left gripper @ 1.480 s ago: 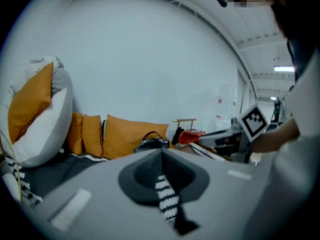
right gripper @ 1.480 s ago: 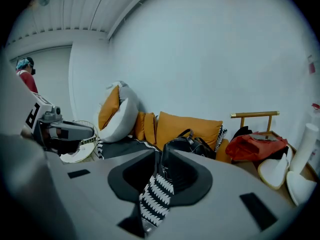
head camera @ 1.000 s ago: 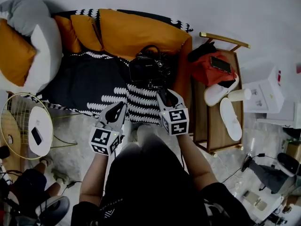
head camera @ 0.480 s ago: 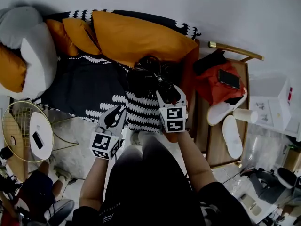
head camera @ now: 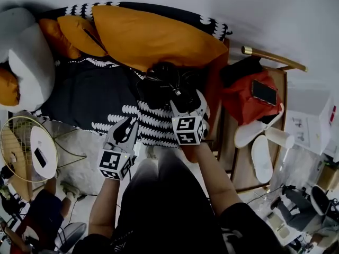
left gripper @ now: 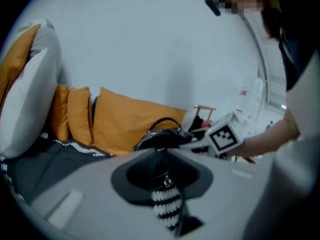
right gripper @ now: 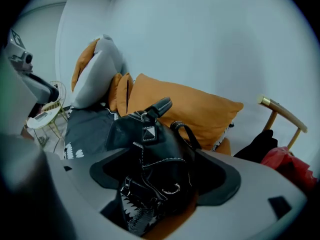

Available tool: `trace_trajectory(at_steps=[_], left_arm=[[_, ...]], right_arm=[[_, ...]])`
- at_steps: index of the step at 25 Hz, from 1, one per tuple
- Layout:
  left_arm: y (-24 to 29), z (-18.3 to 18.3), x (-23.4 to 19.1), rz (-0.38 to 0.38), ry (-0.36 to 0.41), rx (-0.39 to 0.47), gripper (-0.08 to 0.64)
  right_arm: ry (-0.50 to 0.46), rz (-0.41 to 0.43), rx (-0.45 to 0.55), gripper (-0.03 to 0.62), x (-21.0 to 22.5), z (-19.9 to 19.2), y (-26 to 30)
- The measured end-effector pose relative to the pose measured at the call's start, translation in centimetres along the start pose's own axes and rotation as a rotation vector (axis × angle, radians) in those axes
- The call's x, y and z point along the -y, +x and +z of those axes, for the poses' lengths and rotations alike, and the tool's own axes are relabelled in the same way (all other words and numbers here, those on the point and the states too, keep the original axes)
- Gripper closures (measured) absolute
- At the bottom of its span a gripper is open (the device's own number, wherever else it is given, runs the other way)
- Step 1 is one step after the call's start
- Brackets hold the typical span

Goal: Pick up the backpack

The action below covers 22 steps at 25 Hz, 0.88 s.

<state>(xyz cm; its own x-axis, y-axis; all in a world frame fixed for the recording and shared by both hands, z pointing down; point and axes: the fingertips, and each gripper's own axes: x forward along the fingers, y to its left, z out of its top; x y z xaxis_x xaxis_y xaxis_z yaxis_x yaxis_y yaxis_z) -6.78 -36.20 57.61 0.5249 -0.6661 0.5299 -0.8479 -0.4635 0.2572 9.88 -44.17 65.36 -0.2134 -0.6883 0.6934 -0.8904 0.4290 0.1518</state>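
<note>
Now, black leather backpack [head camera: 161, 86]: small, with a loop handle. It lies on the dark sofa cover with a white leaf-pattern border [head camera: 90, 97], against the large orange cushion [head camera: 153, 36], and is not lifted.
Right gripper [head camera: 186, 100]: its jaws have just been opening and stand spread wide. The bag's body is between them, and the pads do not appear to press on it.
Left gripper [head camera: 126, 127]: its jaws have just opened a little and stand only a slit apart, with nothing between them. It is over the patterned border, short of the bag.
Done: the reach to the bag, in my judgement.
Left to do: close on the bag and raise it clear of the sofa.
Counts, task: one backpack, two grippers.
Counts, sofa: three orange cushions along the wall and one grey-white pillow [head camera: 29, 62].
Counts, wooden side table [head camera: 238, 157]: one red cloth bundle [head camera: 241, 97], two white slippers [head camera: 262, 155] and one white cup [head camera: 279, 138].
</note>
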Motion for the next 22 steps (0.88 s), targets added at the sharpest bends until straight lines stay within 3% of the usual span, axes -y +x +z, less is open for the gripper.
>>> trace_trajectory(at_steps=[14, 22], left_arm=[[1.3, -1.0, -0.7, 0.058, -0.022, -0.046, 0.477], [1.0, -0.4, -0.8, 0.075, -0.019, -0.032, 0.463]], right_arm=[[-0.098, -0.040, -0.046, 0.206, 0.6, -1.2, 3.3], [-0.062, 0.000, -0.039, 0.406, 1.0, -1.4, 2.7]])
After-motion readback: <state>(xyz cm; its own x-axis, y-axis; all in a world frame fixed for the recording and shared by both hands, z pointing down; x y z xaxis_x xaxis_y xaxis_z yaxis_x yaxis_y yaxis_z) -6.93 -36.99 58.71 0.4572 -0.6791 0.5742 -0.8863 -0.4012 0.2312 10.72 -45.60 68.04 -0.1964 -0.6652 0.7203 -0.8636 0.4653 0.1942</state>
